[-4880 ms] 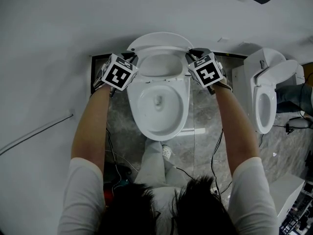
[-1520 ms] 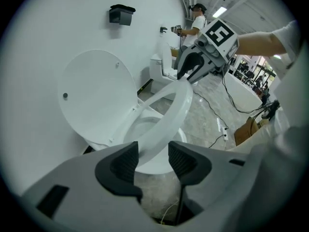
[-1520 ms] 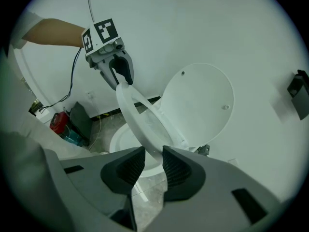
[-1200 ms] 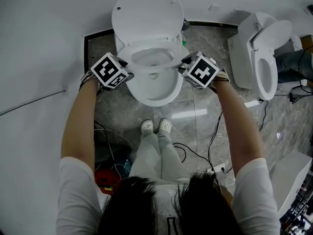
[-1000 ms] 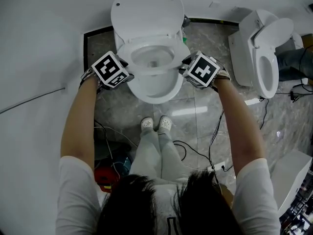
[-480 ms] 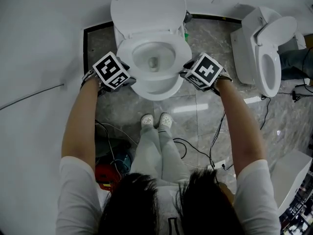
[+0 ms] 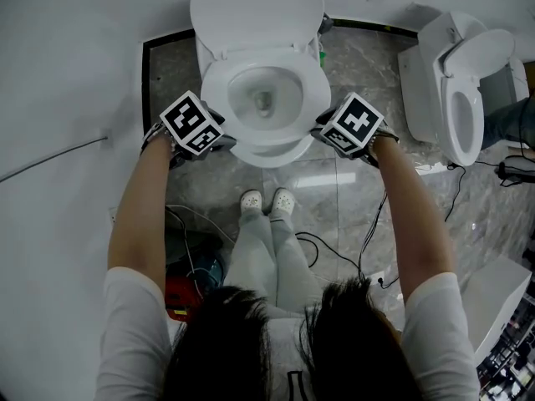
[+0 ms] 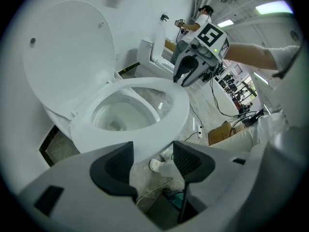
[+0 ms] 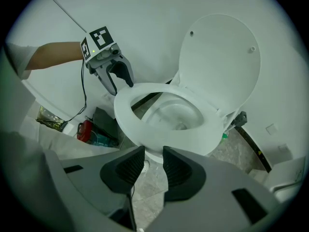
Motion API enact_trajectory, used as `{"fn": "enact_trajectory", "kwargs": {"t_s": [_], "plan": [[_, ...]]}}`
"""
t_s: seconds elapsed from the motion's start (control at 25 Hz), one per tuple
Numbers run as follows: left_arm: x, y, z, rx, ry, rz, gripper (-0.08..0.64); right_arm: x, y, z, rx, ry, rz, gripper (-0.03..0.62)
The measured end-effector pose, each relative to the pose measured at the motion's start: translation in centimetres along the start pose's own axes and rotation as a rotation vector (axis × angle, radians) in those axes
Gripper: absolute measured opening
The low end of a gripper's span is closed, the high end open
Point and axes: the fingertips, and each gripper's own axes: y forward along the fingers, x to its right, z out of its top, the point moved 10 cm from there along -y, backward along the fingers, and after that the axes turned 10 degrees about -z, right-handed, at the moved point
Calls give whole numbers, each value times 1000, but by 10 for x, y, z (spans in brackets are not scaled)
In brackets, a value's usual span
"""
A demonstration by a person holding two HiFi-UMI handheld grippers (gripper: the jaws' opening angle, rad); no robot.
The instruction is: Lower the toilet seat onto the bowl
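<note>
The toilet seat (image 7: 316, 90) lies low over the bowl (image 7: 269, 160), almost flat. Seen from the right tongs' camera, a thin dark gap shows under its front. So I cannot tell if it rests on the bowl all the way. The lid (image 7: 255, 11) stands up behind it, against the wall.

The seat sits between the two tongs, with one at each side of its front half. The left tongs (image 8: 153, 153) are at the seat's left edge. Their jaws stand wide apart and have just been opening. The seat's rim is right at the tips, but the pads do not press on it. These tongs hold nothing. The right tongs (image 9: 153, 153) are at the seat's right edge. Their jaws have just been closing a little, but there is a gap between them. The rim lies just past the tips, and these tongs hold nothing too.

There is one seat, one lid and one bowl on this toilet. There are two tongs. There are two toilets in all. The second toilet (image 7: 422, 90) stands off to the right, with its lid up too. Two white shoes (image 7: 251, 200) stand side by side on the floor, just in front of the bowl.
</note>
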Motion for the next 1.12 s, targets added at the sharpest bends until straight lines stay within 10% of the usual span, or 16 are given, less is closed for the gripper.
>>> {"fn": "enact_trajectory", "kwargs": {"t_s": [1.12], "plan": [[-31, 50, -40, 153, -308, -134, 179, 3, 62, -36, -83, 148, 78, 76]]}}
